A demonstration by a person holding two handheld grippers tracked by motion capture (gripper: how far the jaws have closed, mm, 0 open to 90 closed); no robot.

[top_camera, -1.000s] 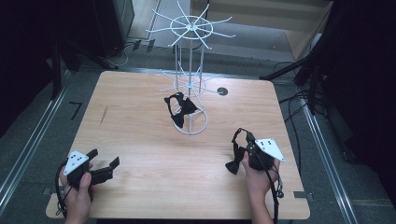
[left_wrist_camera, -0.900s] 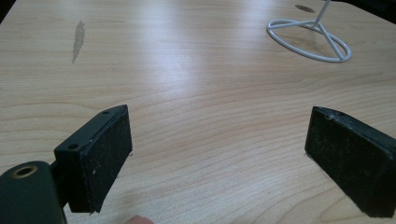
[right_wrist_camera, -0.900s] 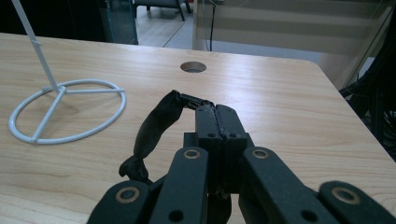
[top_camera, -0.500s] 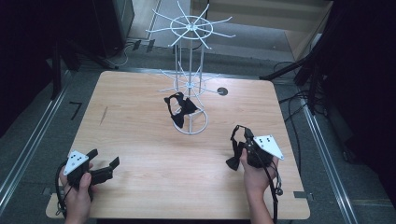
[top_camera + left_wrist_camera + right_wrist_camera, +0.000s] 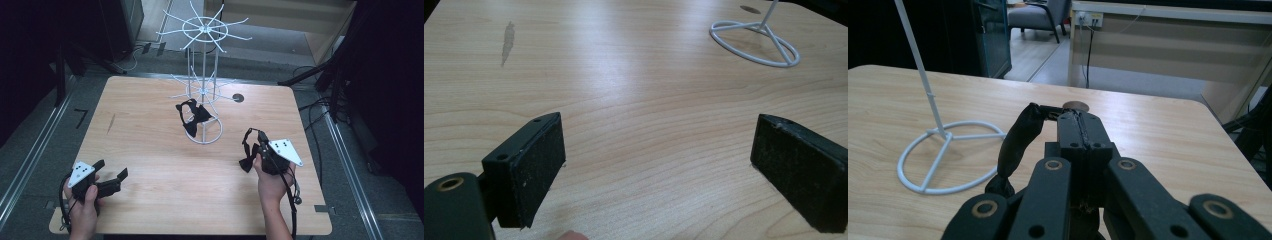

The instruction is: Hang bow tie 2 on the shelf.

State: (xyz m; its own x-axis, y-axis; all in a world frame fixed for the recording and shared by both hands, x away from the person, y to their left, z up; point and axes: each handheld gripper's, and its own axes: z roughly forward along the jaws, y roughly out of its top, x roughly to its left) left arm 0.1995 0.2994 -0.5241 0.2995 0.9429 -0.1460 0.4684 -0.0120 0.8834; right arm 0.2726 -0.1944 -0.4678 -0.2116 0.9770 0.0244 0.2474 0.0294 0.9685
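Observation:
A white wire rack [image 5: 204, 90] stands mid-table on a ring base [image 5: 202, 131], with one black bow tie [image 5: 192, 117] hanging from its lower tier. My right gripper [image 5: 258, 137] is shut on the strap of a second black bow tie [image 5: 246, 163], which dangles off the table to the right of the rack's base. In the right gripper view the closed jaws pinch the strap [image 5: 1018, 140], with the ring base [image 5: 948, 155] ahead on the left. My left gripper [image 5: 111, 170] rests low at the front left, open, with bare wood between its pads [image 5: 536, 165].
A dark round hole [image 5: 238, 98] marks the table behind the rack. A dark scuff [image 5: 111, 122] lies on the left part of the wooden table [image 5: 150, 200]. Cables and dark stands line the floor at right. A desk [image 5: 1168, 40] stands beyond the far edge.
My right gripper has risen a little, lifting the bow tie up off the table. The left gripper and the rack have stayed still.

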